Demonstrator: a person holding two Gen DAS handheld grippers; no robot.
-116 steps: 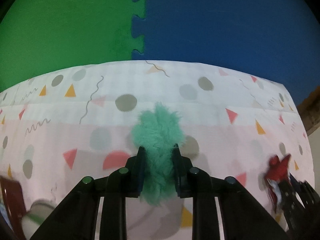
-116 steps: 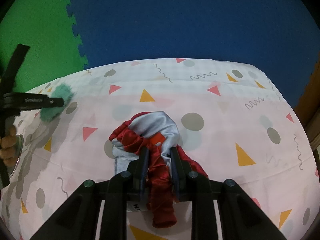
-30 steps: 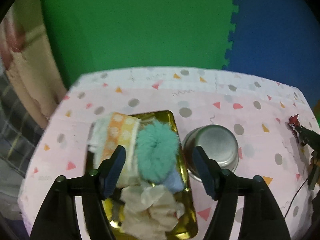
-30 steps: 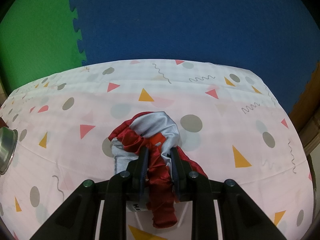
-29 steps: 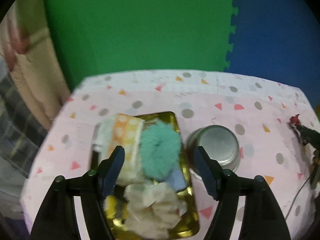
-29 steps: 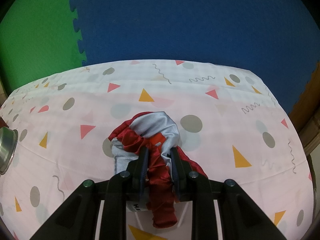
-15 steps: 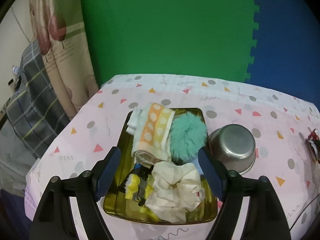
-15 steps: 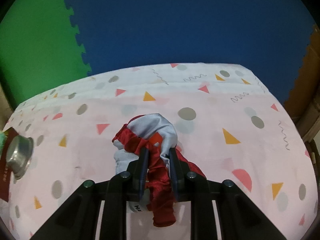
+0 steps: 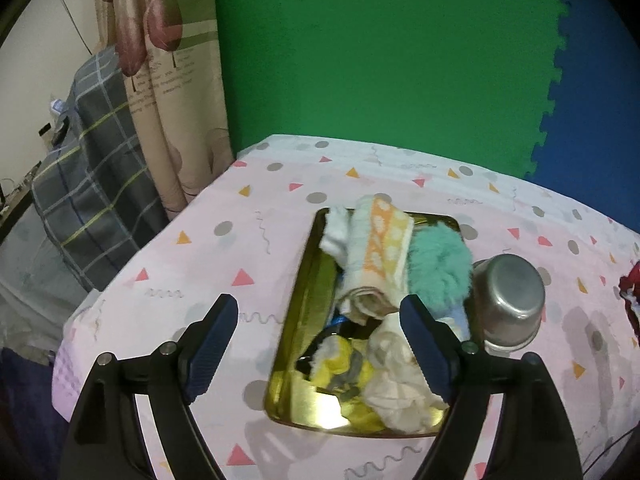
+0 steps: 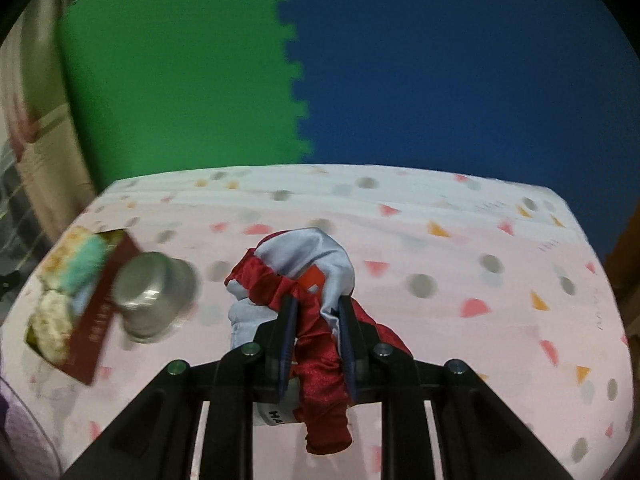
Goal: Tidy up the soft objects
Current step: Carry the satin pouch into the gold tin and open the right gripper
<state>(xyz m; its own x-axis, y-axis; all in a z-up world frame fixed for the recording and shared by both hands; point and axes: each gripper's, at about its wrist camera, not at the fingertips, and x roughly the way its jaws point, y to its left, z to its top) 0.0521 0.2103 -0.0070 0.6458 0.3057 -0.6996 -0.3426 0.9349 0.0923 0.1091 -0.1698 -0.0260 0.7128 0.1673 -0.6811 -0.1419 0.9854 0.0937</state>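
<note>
A gold tray point(image 9: 294, 312) holds a teal fluffy puff point(image 9: 438, 268), an orange-and-white towel point(image 9: 376, 248), a cream cloth point(image 9: 400, 380) and a yellow item point(image 9: 344, 360). My left gripper point(image 9: 318, 312) hovers above the tray's near-left part, its jaws opening, nothing gripped between them. My right gripper point(image 10: 316, 308) is shut on a red and silver-blue satin cloth point(image 10: 308, 264), held above the tablecloth. In the right wrist view the tray point(image 10: 96, 320) and the puff point(image 10: 86, 264) lie at far left, blurred.
An upturned steel bowl point(image 9: 510, 300) stands just right of the tray, also the steel bowl point(image 10: 154, 292) left of the held cloth. The pink patterned tablecloth point(image 9: 208, 248) covers the table. A curtain point(image 9: 168, 100) and plaid fabric point(image 9: 88, 184) lie beyond the left edge.
The left gripper has released the teal puff into the tray, widened and drawn back. The right gripper has lifted the satin cloth and swung left; bowl and tray came into its view.
</note>
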